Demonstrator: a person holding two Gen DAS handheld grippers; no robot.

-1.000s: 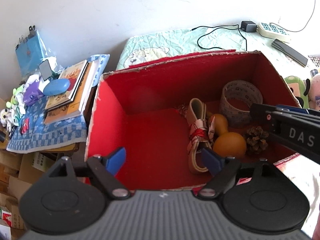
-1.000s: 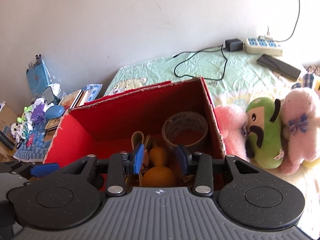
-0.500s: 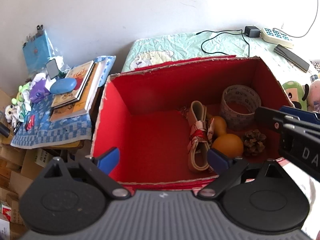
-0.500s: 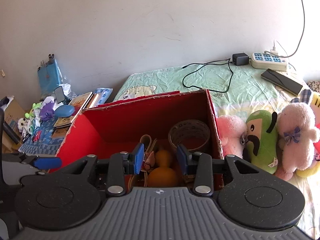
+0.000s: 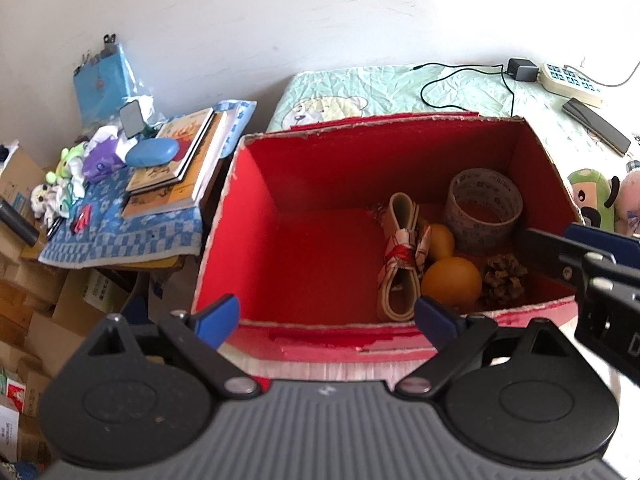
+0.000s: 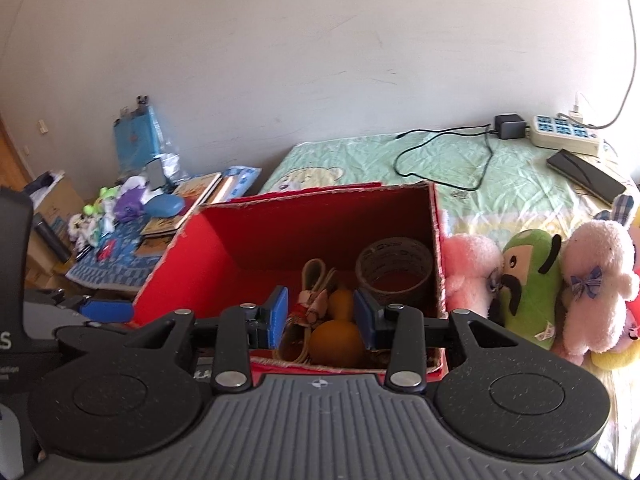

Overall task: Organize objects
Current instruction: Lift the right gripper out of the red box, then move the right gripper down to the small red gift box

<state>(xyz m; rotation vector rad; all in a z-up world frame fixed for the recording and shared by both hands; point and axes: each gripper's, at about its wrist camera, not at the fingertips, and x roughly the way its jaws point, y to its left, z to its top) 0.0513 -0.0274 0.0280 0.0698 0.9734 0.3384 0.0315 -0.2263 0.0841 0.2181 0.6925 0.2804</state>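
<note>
A red cardboard box (image 5: 256, 200) stands on the bed. Inside lie a tape roll (image 5: 484, 208), an orange gourd (image 5: 450, 280), a folded cream strap with a red-white band (image 5: 400, 248) and a pine cone (image 5: 504, 280). The box (image 6: 188, 248), tape roll (image 6: 394, 266) and gourd (image 6: 334, 332) also show in the right wrist view. My left gripper (image 5: 326, 318) is open and empty above the box's near edge. My right gripper (image 6: 320, 318) is open and empty, above the near right corner.
Plush toys (image 6: 528, 280) lie right of the box. A power strip (image 6: 564, 136), charger cable (image 6: 444, 152) and a black device (image 6: 584, 176) lie on the green bedsheet. A cluttered side table with books (image 5: 176, 168) and small toys stands left, over cardboard boxes.
Both grippers have drawn back and up from the box, so more of it and the room shows. Both stay open and empty; the box contents have not moved.
</note>
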